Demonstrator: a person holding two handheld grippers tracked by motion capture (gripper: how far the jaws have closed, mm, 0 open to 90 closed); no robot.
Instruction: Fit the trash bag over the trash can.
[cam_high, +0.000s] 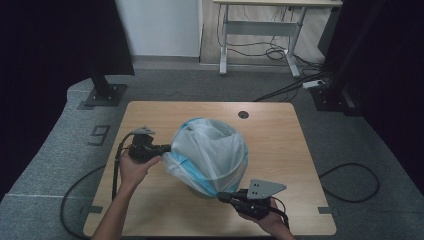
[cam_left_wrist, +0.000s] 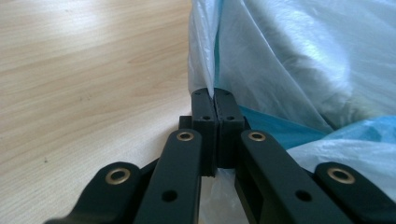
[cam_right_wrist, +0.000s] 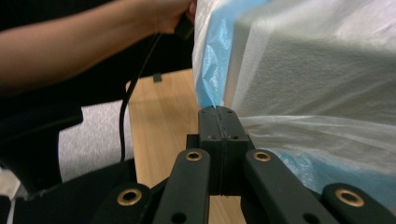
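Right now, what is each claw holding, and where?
Both grip the plastic bin liner: left claw pinches its edge at the bin's left side, right claw its edge at the near side.

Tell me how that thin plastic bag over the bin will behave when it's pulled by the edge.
The plastic bag looks floppy: it wrinkles and drapes over the bin's rim. It is probably slippery and tear-prone, being thin and translucent where the left gripper and right gripper pinch it. Pulled, it likely stretches rather than holds shape.

Grey carpet (cam_high: 350, 135) (cables trailing across) surrounds the wooden table (cam_high: 280, 130); white wall (cam_high: 160, 25) behind.
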